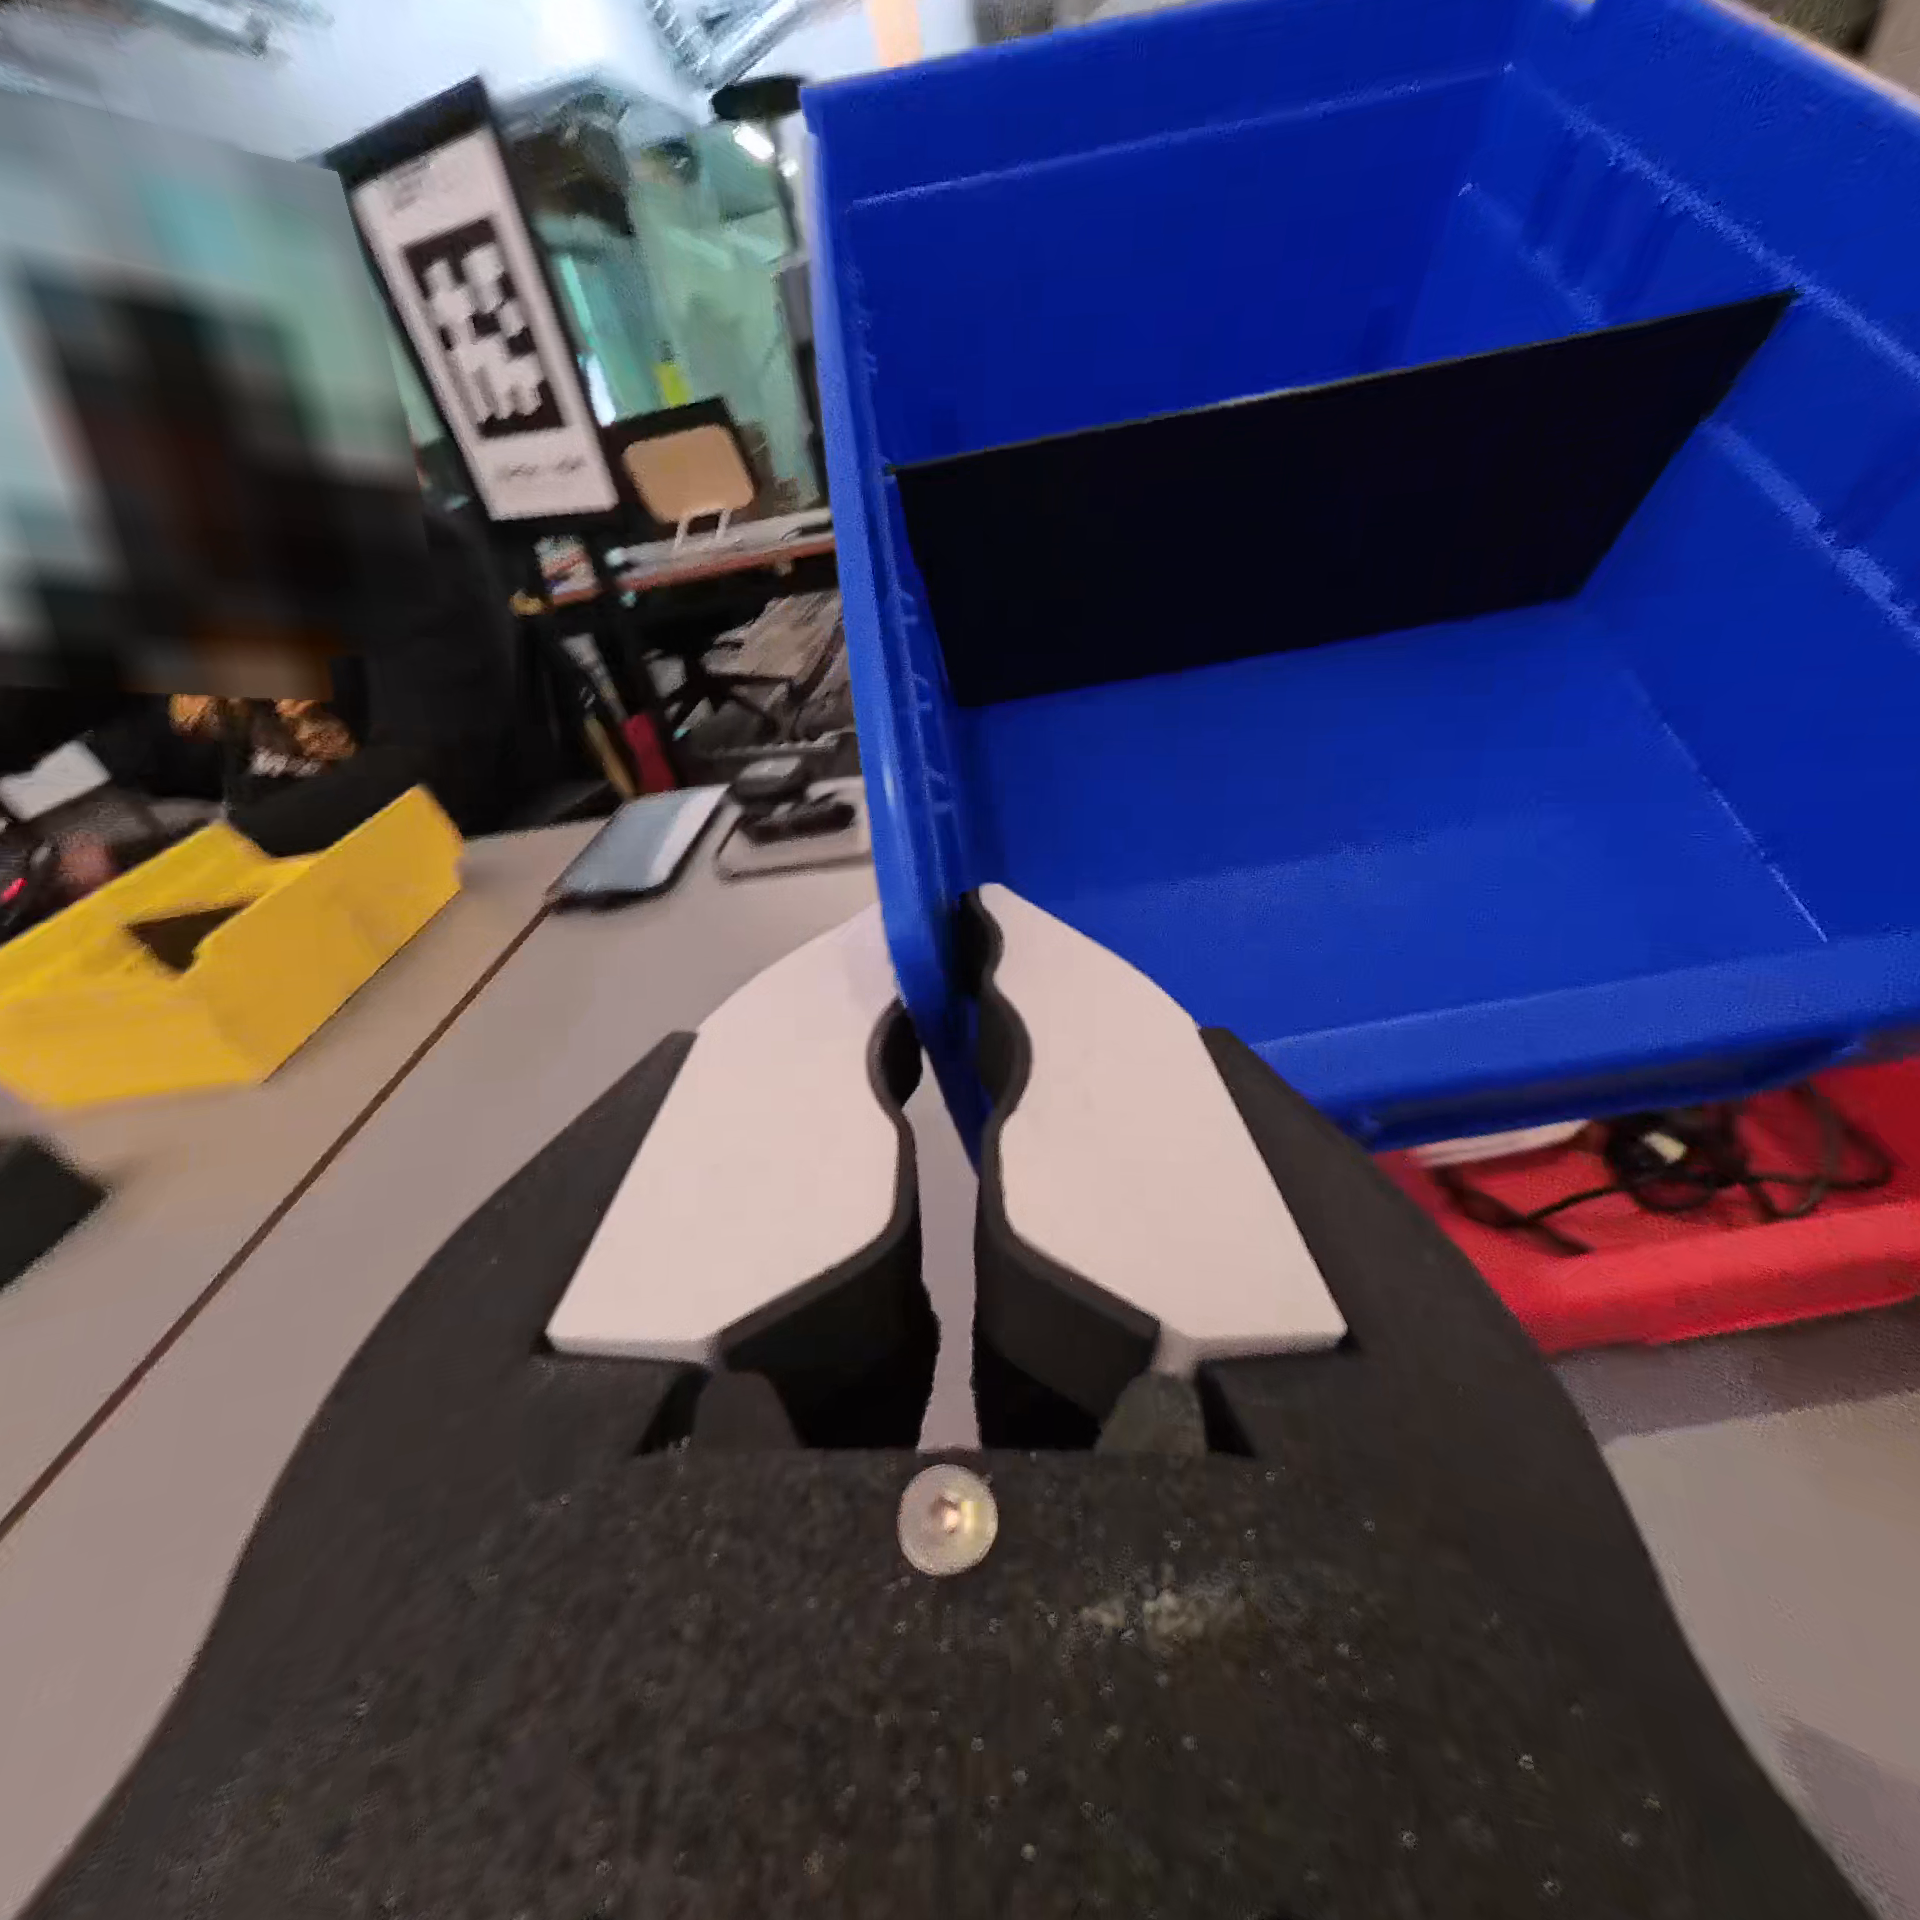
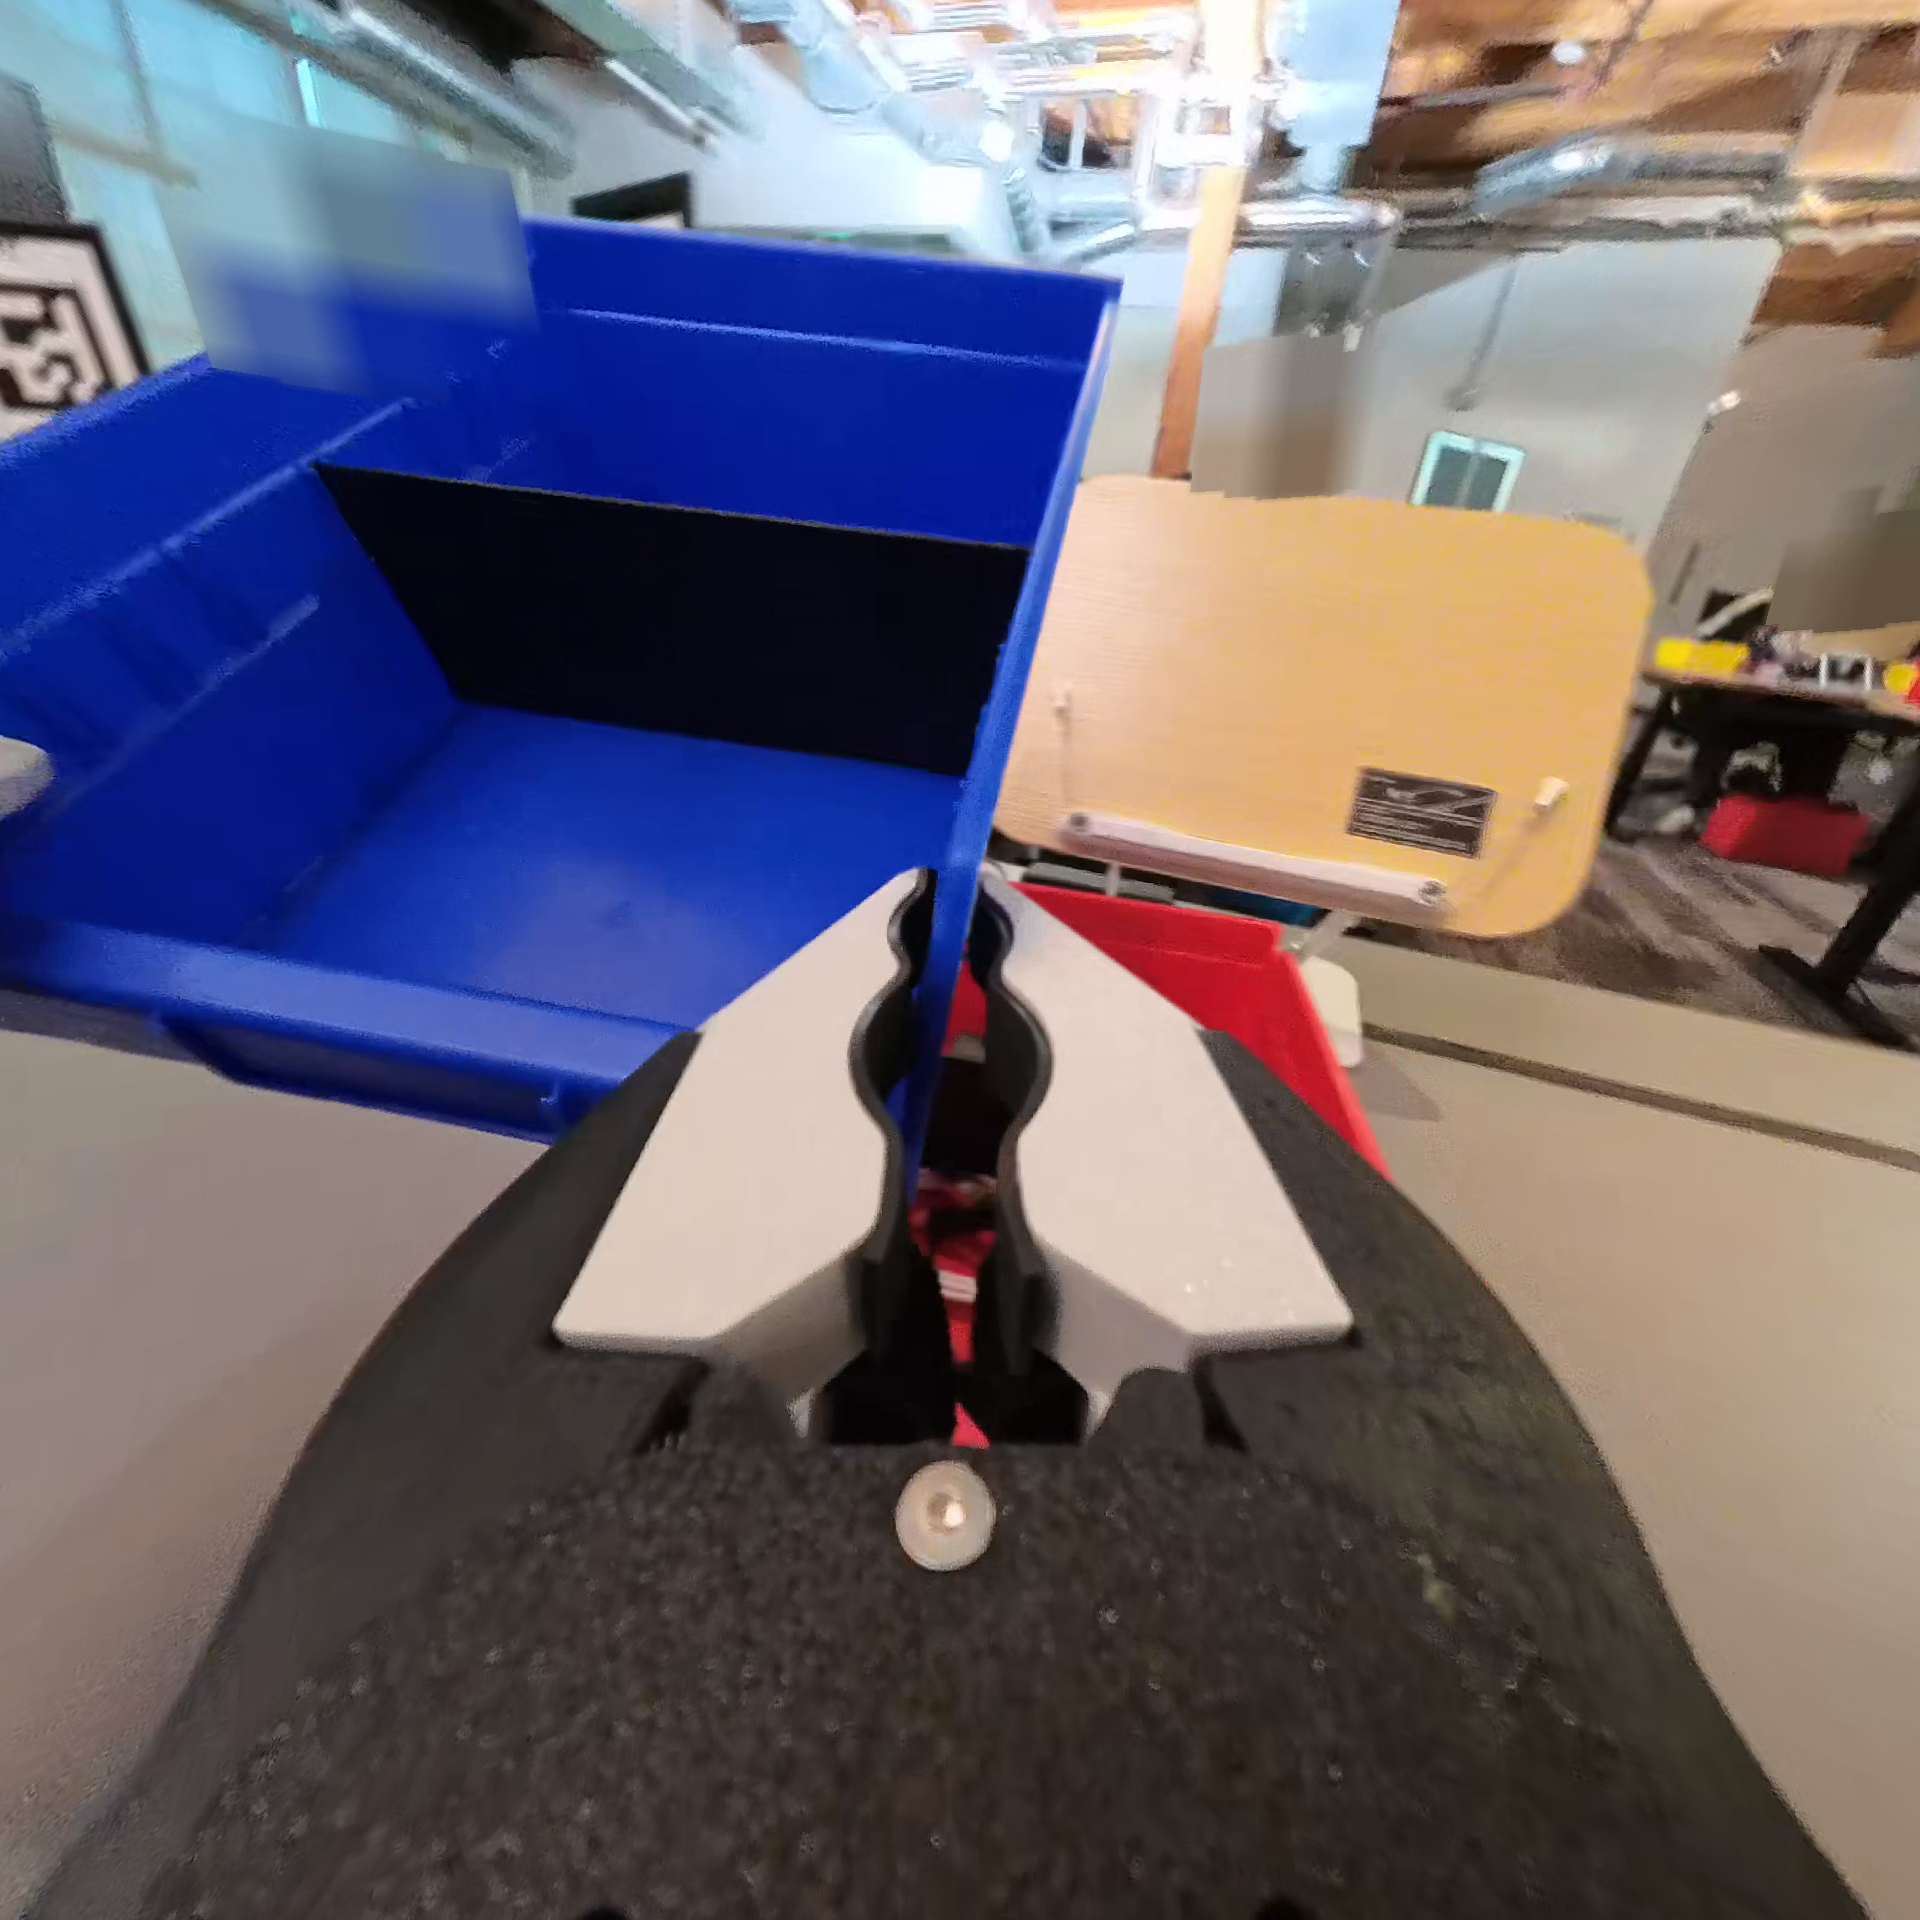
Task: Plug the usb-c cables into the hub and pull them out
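Observation:
A blue bin point(image 1: 1403, 831) with a black divider point(image 1: 1299, 520) is held tilted above the table, and both of its compartments look empty. My left gripper point(image 1: 935, 914) is shut on the bin's left side wall. My right gripper point(image 2: 954, 883) is shut on the same blue bin's point(image 2: 520, 810) right side wall. Under the bin a red tray point(image 1: 1714, 1268) holds tangled black cables point(image 1: 1714, 1164). The red tray point(image 2: 1226, 977) also shows behind my right fingers. No hub is visible.
A yellow bin point(image 1: 208, 966) lies on the grey table point(image 1: 364, 1143) at the left, with a tablet point(image 1: 644, 842) behind it. A light wooden chair back point(image 2: 1330, 707) stands beyond the table on the right. A marker board point(image 1: 478, 312) stands at the back. My hands' fingertips stand some 20 centimeters from each other.

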### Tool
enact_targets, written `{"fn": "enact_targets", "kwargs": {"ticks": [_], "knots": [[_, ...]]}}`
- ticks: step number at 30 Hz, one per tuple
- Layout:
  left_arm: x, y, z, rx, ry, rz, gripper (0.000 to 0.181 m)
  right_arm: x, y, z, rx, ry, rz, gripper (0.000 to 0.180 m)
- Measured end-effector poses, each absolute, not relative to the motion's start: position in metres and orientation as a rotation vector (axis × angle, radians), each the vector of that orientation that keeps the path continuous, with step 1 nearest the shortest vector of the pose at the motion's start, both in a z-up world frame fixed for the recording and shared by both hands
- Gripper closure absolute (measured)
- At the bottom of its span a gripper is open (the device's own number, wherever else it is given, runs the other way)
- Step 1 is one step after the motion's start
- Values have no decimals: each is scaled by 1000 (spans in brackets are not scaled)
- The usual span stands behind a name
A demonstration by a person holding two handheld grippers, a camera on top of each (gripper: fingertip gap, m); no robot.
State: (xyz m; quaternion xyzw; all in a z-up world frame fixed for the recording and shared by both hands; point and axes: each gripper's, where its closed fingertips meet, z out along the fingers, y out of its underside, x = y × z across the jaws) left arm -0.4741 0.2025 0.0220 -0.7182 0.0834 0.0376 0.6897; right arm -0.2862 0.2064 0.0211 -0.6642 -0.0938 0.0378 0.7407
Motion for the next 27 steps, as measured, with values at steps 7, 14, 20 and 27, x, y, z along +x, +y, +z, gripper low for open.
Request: {"fn": "enact_targets", "kwargs": {"ticks": [7, 14, 20, 27], "knots": [[-288, 239, 35, -1579, 401, -183, 176, -110, 203, 51, -1460, 55, -92, 176], [-99, 210, -44, -1668, 593, -264, 171, 83, 177, -18, -1645, 131, -211, 179], [-41, 206, -119, -1830, 722, -258, 169, 147, 172, -107, -1826, 206, -125, 178], [-30, 218, -138, -1892, 688, -291, 167, 159, 191, -138, -1935, 205, -98, 178]]}}
